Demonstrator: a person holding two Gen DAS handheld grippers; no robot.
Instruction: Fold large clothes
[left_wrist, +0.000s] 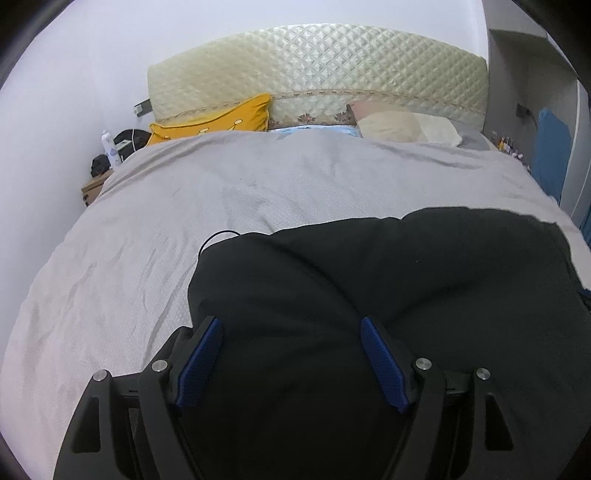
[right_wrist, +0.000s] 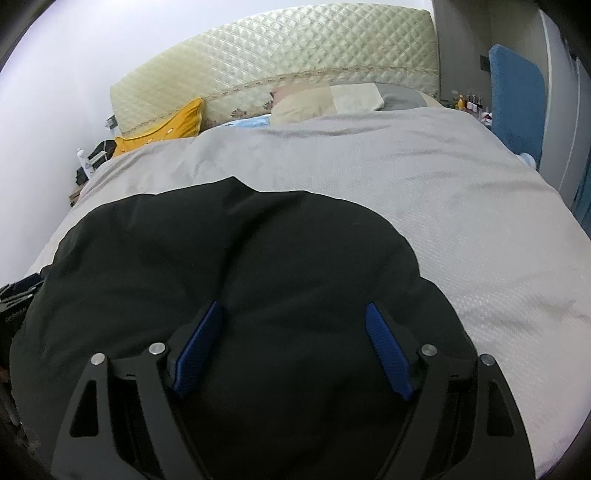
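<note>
A large black garment (left_wrist: 388, 280) lies spread on the near part of a grey bed cover (left_wrist: 184, 206); it also shows in the right wrist view (right_wrist: 240, 251). My left gripper (left_wrist: 290, 325) is open, its blue pads wide apart just over the garment's left part, holding nothing. A thin black cord loops out at the garment's far left corner (left_wrist: 218, 236). My right gripper (right_wrist: 293, 310) is open over the garment's right part, also empty. The bed cover (right_wrist: 443, 192) lies bare to the right of it.
A quilted cream headboard (left_wrist: 317, 70) stands at the far end, with a yellow pillow (left_wrist: 221, 122) and a beige pillow (left_wrist: 406, 125). A nightstand with a bottle (left_wrist: 109, 147) is at the far left. A blue chair (right_wrist: 517, 99) stands at the bed's right side.
</note>
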